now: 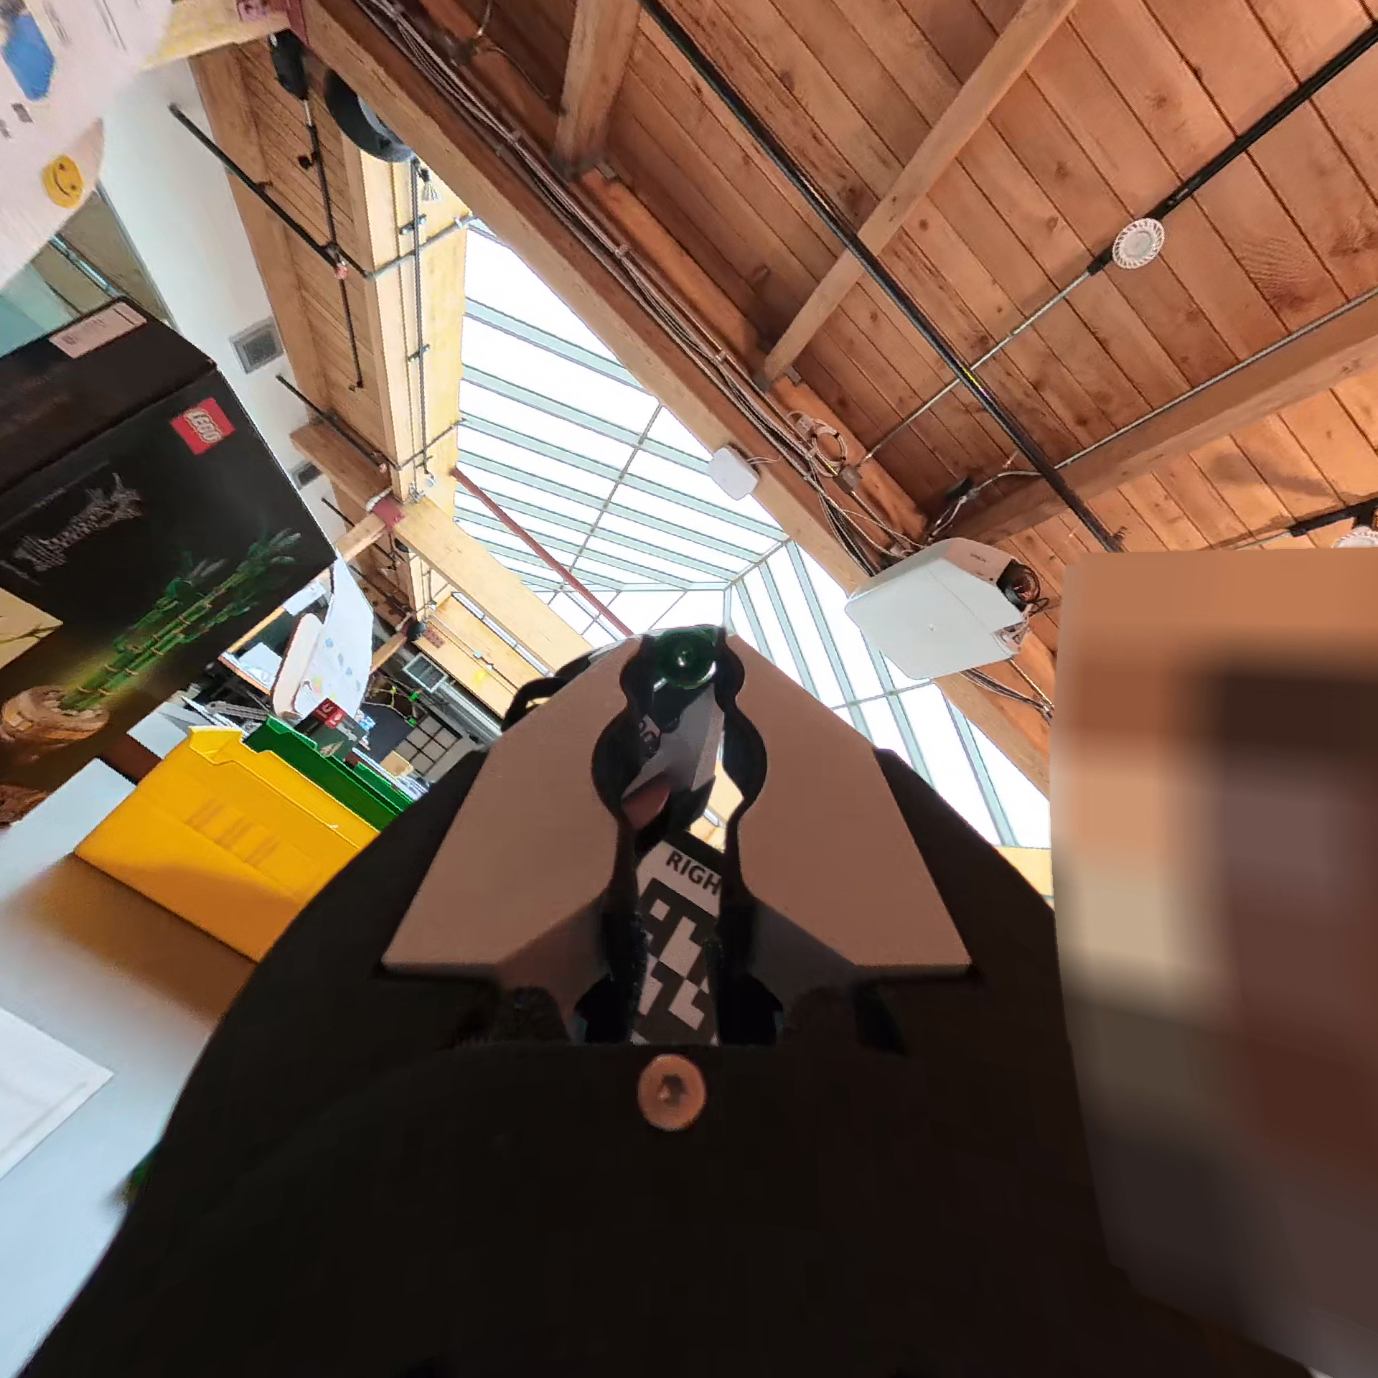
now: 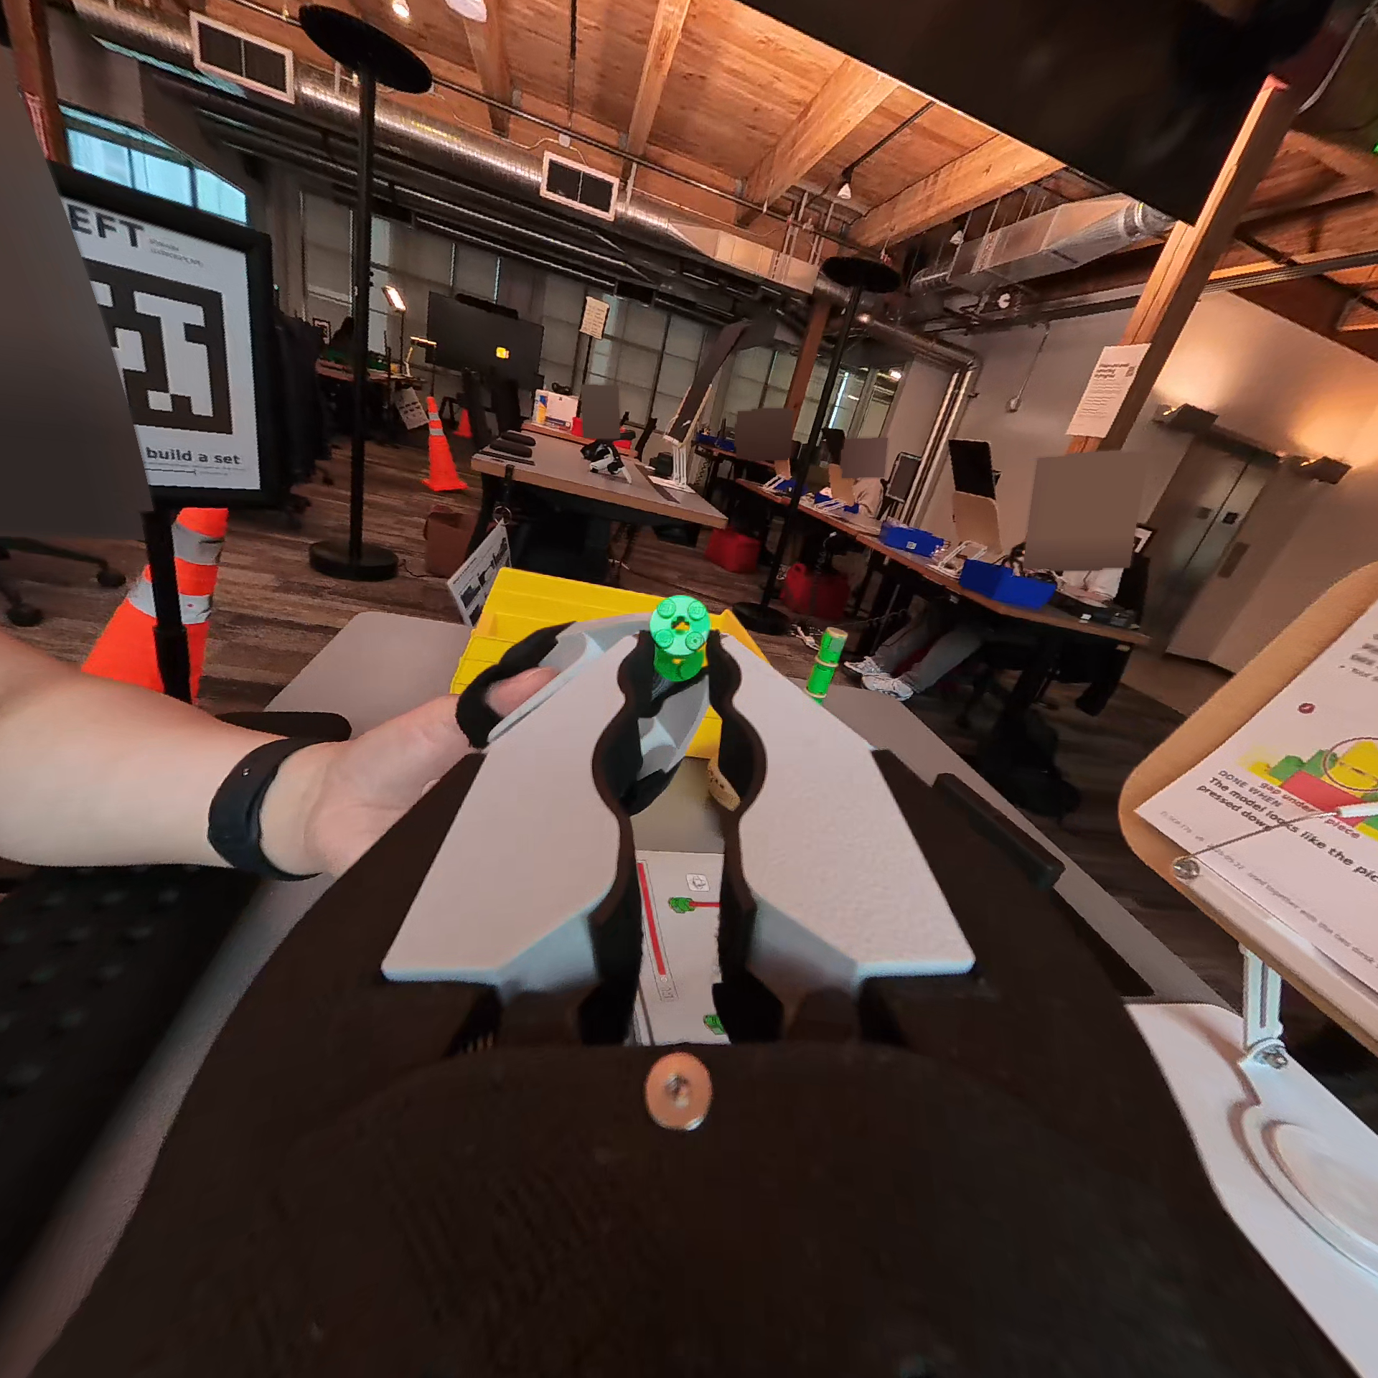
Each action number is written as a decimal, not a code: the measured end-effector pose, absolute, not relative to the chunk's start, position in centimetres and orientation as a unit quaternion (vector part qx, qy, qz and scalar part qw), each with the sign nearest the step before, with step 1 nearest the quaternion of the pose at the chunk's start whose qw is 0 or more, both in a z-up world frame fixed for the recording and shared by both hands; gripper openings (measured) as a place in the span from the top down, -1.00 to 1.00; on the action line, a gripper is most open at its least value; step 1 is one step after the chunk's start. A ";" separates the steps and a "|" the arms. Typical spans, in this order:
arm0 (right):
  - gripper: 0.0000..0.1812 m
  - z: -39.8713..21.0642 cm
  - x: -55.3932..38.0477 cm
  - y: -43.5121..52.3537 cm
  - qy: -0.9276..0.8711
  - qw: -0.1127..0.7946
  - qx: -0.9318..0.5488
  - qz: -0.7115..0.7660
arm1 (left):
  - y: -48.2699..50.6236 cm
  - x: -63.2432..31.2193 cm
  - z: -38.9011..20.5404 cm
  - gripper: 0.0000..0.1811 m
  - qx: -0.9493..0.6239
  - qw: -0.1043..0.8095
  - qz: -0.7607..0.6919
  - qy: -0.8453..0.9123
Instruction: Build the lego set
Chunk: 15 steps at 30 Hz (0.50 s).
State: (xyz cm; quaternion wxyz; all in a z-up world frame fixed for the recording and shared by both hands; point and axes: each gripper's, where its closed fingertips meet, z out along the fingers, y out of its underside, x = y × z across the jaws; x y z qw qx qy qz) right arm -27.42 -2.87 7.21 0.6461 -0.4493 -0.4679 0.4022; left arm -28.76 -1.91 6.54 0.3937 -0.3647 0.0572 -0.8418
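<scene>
My left gripper [image 1: 682,660] points up towards the ceiling and is shut on a dark green round Lego piece [image 1: 682,656], seen end-on at its tips. My right gripper [image 2: 677,656] is shut on a bright green round Lego stack [image 2: 678,641] with studs facing the camera. The two grippers meet tip to tip. The left gripper's grey fingers [image 2: 574,660] and the hand [image 2: 373,775] holding it show in the right wrist view. I cannot tell whether both hold one joined piece. A second green stalk with a tan top [image 2: 826,664] stands on the table behind.
A yellow parts bin [image 2: 522,604] sits on the grey table [image 2: 373,656], also in the left wrist view [image 1: 224,820], beside a green bin [image 1: 321,746]. The black Lego box [image 1: 112,537] stands at left. An instruction sheet [image 2: 678,932] lies below. An instruction board [image 2: 1282,783] stands at right. Left and right tips are no more than a few centimetres apart.
</scene>
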 end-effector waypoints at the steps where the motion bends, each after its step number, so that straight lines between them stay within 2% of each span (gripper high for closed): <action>1: 0.86 7.0 -27.6 -2.8 -0.467 0.646 -0.450 0.404 | -1.9 -28.9 6.6 0.86 -0.363 0.399 -0.840 0.053; 15: 0.86 6.1 -28.1 -2.8 -0.455 0.630 -0.461 0.429 | -2.2 -28.6 6.7 0.86 -0.365 0.434 -0.822 0.056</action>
